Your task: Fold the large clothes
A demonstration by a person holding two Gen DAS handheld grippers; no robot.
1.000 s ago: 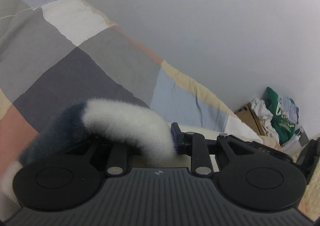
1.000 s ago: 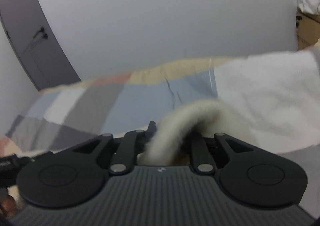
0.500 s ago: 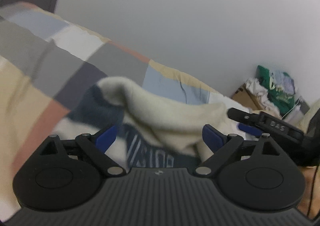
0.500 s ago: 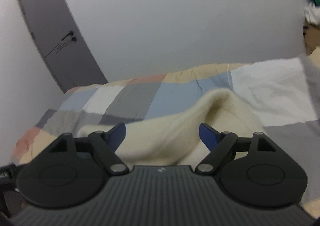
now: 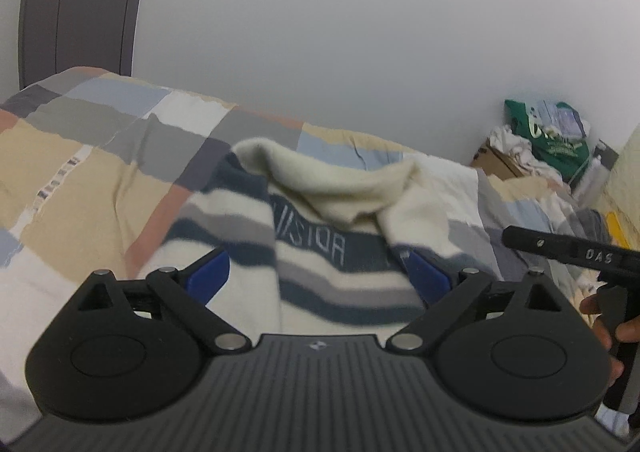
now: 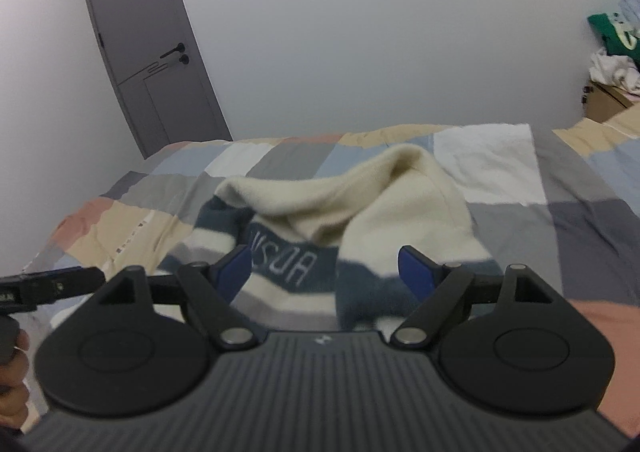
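1. Here, the left gripper (image 5: pixel 318 272) has its fingers spread apart, gripping nothing.
2. The right gripper (image 6: pixel 324 266) is likewise spread.
3. The striped sweater (image 5: pixel 320 219) lies bunched on the patchwork bedspread (image 5: pixel 80 155).

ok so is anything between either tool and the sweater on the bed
Nothing visible. The left tool and right tool both sit open right over the striped sweater, which lies on the bed cover. Only air shows between their blue pads and the fabric.
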